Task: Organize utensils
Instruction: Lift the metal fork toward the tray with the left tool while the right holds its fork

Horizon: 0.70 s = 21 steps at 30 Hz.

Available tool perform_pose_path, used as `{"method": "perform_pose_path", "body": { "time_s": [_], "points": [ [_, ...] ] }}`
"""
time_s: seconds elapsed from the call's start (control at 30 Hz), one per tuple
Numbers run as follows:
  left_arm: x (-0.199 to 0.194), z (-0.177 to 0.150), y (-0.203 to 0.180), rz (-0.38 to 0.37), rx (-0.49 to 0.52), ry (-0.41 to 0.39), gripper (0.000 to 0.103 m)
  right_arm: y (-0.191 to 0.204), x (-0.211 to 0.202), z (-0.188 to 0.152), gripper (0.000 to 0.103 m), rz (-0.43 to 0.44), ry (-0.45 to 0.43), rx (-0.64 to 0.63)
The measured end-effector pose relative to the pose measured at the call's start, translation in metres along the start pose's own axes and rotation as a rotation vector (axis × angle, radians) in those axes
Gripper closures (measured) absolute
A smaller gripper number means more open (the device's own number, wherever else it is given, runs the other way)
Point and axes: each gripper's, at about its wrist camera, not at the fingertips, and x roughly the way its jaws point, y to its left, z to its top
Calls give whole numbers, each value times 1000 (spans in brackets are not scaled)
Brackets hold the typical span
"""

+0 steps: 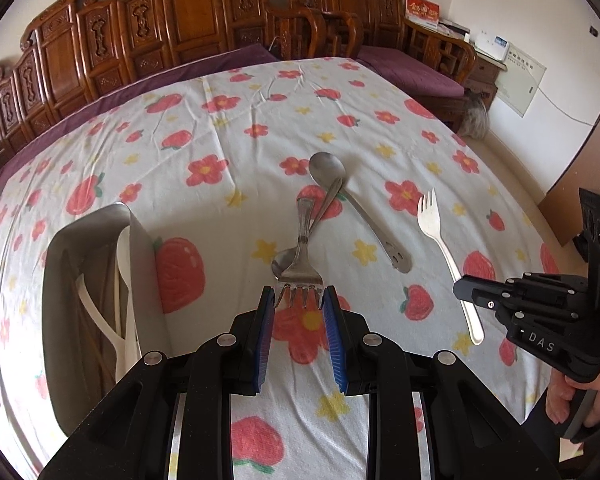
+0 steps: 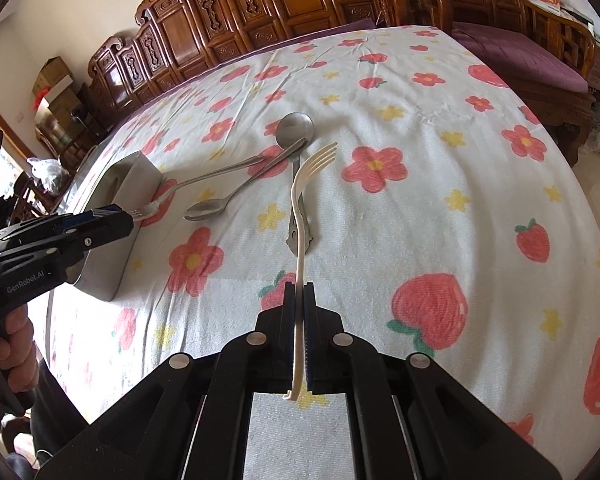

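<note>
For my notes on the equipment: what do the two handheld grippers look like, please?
Both are black plastic with silver round bolts. The left gripper has blue ribbed pads and white "GenRobot.AI" lettering on its side. The right gripper also has blue pads and shows white letters "DAS". No cables or sleeves are visible.

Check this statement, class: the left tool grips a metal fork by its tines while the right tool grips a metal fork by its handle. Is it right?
Not quite. The right tool grips a white plastic fork, not a metal one; the right wrist view shows it. The rest stands: the left tool grips a metal fork by its tines.
</note>
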Motion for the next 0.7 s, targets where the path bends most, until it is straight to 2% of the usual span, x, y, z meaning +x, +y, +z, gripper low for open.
{"method": "perform_pose_path", "body": {
  "time_s": [0.2, 0.47, 0.6, 0.7],
  "points": [
    [-15, 6, -1, 9, 11, -58, 80, 5, 2, -1, 98, 2, 6, -12],
    [-28, 15, 9, 12, -2, -96, 80, 14, 5, -1, 98, 5, 14, -32],
    [-29, 17, 17, 20, -9, -95, 80, 20, 9, -1, 98, 9, 20, -38],
    [-21, 10, 20, 26, -15, -58, 80, 25, 12, -3, 98, 11, 27, -50]
  ]
}}
